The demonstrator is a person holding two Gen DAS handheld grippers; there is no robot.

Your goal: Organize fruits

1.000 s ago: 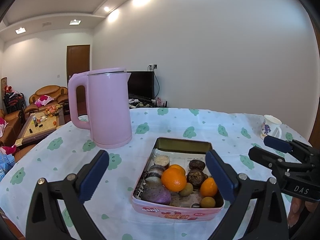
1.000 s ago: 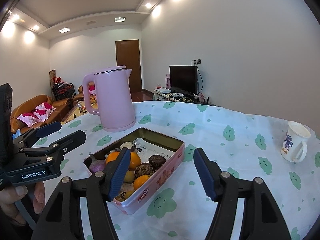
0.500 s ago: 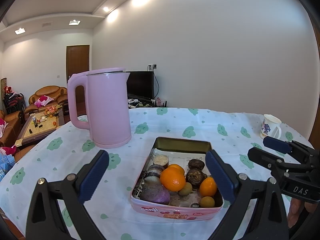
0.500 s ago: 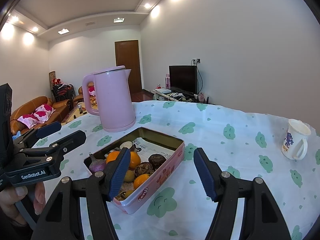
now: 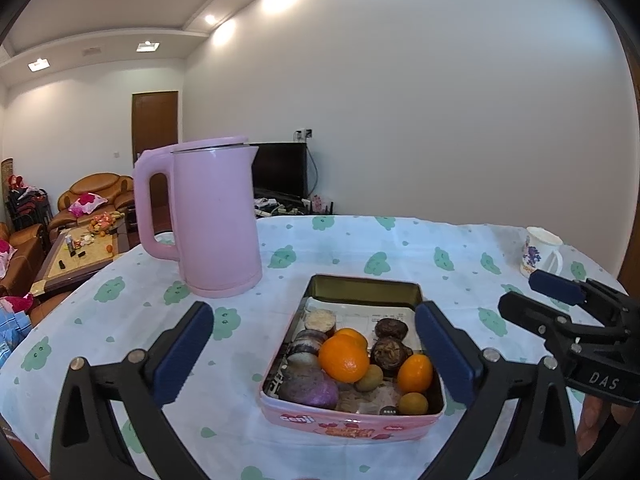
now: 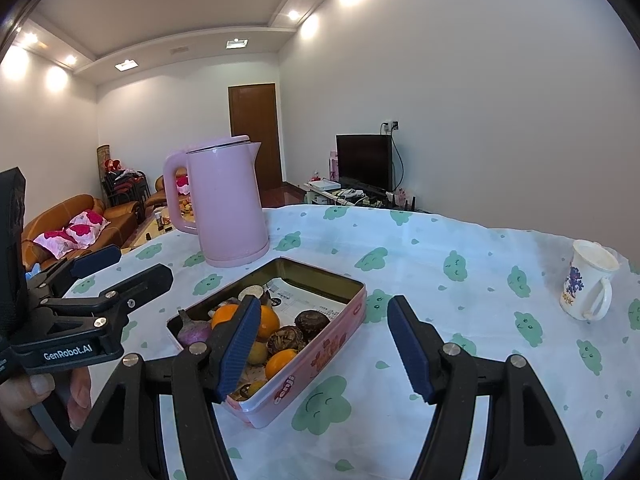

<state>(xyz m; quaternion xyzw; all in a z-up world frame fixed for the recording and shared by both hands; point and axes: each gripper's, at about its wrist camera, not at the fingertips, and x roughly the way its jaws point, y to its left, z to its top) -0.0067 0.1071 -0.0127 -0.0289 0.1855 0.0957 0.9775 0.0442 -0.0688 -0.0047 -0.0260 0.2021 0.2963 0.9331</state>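
Hovering short of the tin (image 5: 352, 426): your left gripper (image 5: 316, 354) is opening, empty; right gripper (image 6: 320, 344) released, ready for fruit.

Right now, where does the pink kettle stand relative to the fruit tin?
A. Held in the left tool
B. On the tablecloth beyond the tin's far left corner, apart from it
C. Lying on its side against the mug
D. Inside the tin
B. The pink kettle stands upright on the tablecloth, beyond the far left corner of the fruit tin, with bare cloth between them; neither tool holds it.
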